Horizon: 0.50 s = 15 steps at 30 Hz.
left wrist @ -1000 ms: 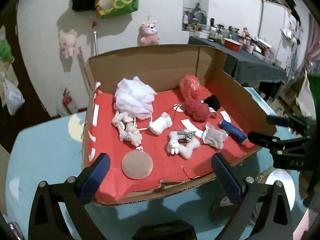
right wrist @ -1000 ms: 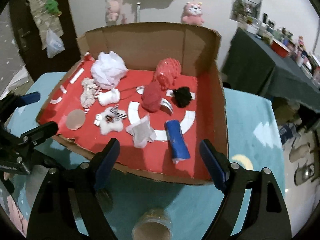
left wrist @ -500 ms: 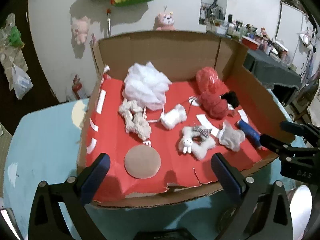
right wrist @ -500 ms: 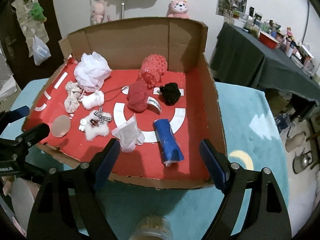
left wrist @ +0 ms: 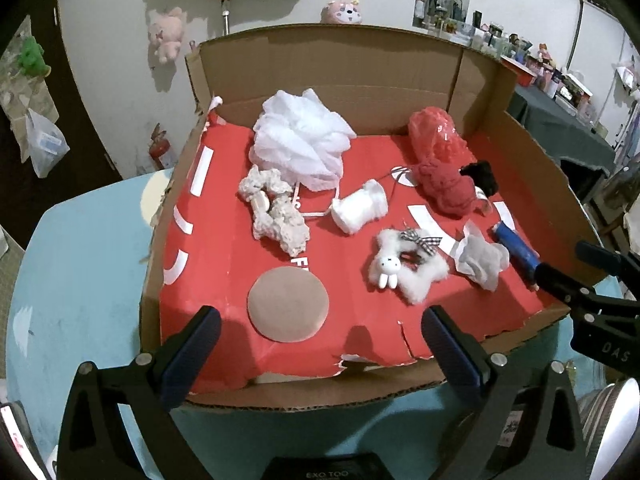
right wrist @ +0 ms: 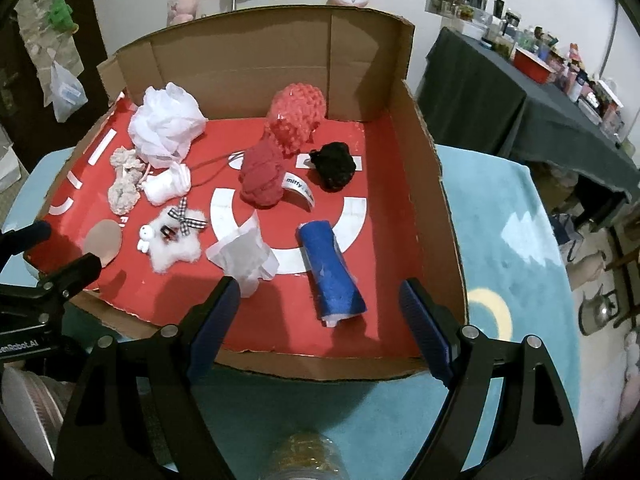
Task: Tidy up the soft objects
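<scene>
white tag (right wrist: 298, 192) by the red knit bundle (right wrist: 260, 178), ahead of the right gripper (right wrist: 320, 304), says "miffy"; "DAS" on that gripper's body in the left view; "EXO TOO" on the left mount

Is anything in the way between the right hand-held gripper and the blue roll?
Nothing visible blocks it. The right hand-held gripper is open, just short of the blue roll. The crumpled white paper lies to one side, near its finger.
</scene>
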Available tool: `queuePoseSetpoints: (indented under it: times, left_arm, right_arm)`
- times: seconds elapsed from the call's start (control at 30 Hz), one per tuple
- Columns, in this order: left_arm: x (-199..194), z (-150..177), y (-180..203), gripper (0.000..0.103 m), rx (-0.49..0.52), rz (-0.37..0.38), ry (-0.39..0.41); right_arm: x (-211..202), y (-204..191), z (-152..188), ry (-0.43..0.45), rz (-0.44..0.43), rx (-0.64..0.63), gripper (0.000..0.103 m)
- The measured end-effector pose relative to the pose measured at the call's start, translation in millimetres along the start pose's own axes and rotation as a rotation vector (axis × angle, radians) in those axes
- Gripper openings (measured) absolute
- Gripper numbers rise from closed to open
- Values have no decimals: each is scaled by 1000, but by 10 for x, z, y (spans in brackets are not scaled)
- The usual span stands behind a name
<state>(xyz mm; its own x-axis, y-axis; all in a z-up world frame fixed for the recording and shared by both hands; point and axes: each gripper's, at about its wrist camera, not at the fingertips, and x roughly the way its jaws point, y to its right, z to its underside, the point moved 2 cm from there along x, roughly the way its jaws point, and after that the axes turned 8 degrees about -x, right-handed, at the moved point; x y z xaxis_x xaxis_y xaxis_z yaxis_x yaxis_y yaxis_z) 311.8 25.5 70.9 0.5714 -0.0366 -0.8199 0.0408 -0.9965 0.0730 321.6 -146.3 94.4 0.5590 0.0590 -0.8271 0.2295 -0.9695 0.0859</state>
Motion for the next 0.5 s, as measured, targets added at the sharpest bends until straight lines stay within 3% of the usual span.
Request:
queuePoseSetpoints:
  times: [0.5]
  left_arm:
    - [11, 12, 9, 101, 4, -7, 4]
  right_arm:
    - [9, 16, 7, -3, -4, 18, 82]
